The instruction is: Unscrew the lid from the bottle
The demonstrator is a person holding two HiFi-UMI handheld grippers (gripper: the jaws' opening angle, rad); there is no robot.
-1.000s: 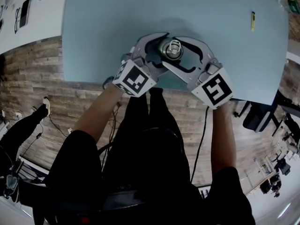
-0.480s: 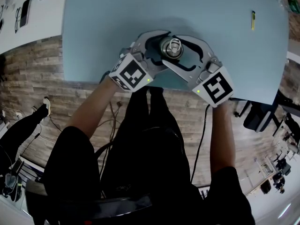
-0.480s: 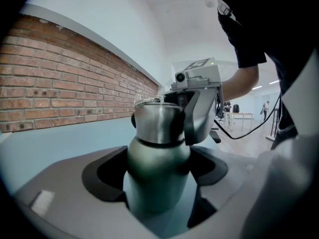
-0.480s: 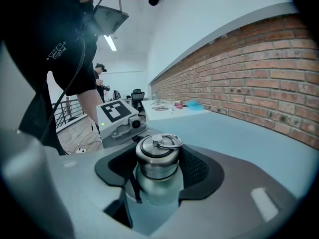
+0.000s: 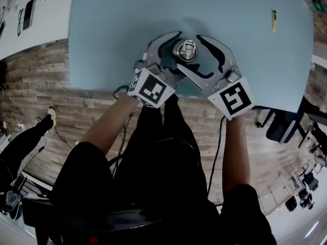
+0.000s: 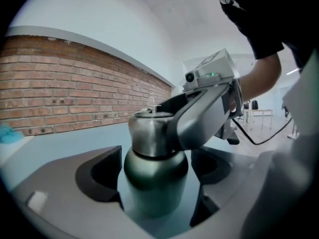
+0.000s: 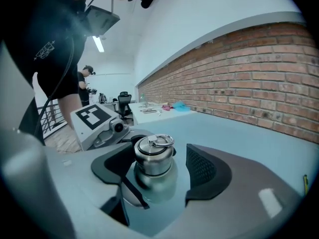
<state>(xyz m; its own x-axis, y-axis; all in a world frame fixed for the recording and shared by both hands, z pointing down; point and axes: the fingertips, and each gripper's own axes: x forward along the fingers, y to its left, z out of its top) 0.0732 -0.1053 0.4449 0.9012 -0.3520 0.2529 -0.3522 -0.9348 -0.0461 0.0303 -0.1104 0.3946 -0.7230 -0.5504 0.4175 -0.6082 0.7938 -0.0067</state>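
Observation:
A dark green bottle with a steel lid stands upright on the light blue table, near its front edge. The lid has a wire ring on top. My left gripper reaches round the bottle's body from the left. Its pads stand clear of it, with a gap on each side. My right gripper sits higher, round the lid, and its pads do not touch it. Both pairs of jaws have just been opening, the bottle still between them. One right finger crosses in front of the lid in the left gripper view.
A small yellow pen-like item lies far right on the table. The table's front edge runs just behind the grippers. A white desk with a phone stands at the left and a chair base at the right. A brick wall lies beyond.
Both grippers' jaws have spread wider off the bottle and lid. The left gripper's marker cube has rolled a little. The bottle has not moved.

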